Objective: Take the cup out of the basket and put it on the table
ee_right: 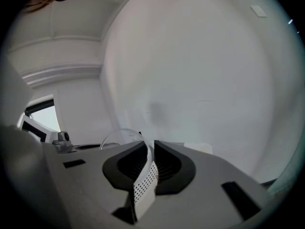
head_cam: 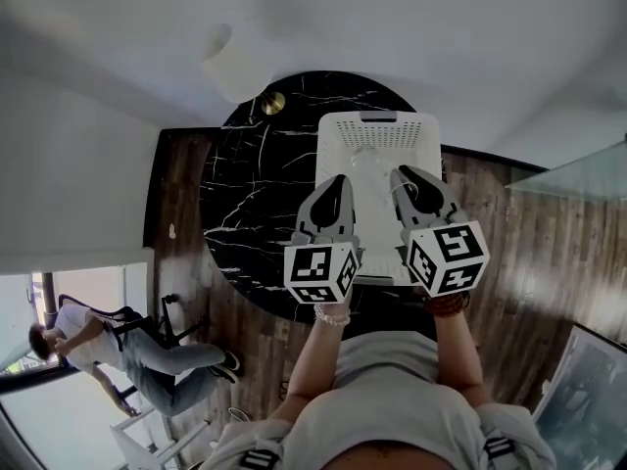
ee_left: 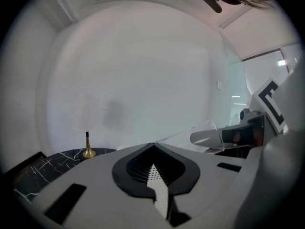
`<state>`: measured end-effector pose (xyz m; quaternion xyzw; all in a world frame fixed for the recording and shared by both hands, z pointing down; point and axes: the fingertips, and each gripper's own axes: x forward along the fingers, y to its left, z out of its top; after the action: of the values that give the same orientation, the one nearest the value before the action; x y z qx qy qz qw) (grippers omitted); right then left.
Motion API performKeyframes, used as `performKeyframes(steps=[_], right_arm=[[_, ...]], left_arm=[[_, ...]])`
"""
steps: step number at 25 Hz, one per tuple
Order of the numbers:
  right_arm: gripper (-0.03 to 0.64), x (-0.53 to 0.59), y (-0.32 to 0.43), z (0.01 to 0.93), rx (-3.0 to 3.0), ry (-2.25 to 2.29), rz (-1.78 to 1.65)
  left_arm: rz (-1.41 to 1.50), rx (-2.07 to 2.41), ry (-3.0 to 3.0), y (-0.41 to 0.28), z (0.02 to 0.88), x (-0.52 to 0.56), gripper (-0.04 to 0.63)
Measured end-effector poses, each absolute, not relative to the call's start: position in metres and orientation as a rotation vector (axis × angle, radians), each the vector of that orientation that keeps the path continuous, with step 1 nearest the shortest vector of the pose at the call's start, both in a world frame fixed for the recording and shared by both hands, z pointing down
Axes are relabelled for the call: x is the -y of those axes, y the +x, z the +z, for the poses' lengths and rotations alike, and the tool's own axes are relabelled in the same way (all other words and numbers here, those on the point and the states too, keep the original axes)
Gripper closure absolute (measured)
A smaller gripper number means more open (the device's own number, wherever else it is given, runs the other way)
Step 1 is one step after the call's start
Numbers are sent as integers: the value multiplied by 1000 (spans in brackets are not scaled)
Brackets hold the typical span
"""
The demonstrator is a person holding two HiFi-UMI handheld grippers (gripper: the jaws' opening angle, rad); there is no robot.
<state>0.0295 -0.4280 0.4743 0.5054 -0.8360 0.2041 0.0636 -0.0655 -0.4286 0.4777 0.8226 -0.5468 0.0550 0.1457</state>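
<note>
A clear cup [ee_right: 125, 136] is pinched by its rim in my right gripper [ee_right: 147, 146], which is shut on it. In the head view the cup [head_cam: 366, 167] hangs faintly visible over the white slatted basket [head_cam: 378, 131], which stands on the round black marble table [head_cam: 255, 184]. The right gripper [head_cam: 401, 175] is over the basket's right half. My left gripper [head_cam: 340, 180] hovers beside it over the basket's left half. Its jaws are shut with nothing between them [ee_left: 152, 146]. From the left gripper view the cup [ee_left: 214, 136] shows lying sideways in the other gripper.
A brass lamp base [head_cam: 273, 103] with a white shade [head_cam: 231, 63] stands at the table's far left edge. Bare marble lies left of the basket. A person [head_cam: 127, 352] sits at the lower left on the wood floor [head_cam: 529, 253]. A glass panel [head_cam: 578, 174] is at right.
</note>
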Motion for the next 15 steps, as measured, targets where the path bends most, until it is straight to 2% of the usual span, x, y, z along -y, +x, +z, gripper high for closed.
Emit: performKeyframes(steps=[15], right_arm=[[569,439,31,455,2541,1551,482]], left_arm=[[133,1625,2396,-66,454,441,589]])
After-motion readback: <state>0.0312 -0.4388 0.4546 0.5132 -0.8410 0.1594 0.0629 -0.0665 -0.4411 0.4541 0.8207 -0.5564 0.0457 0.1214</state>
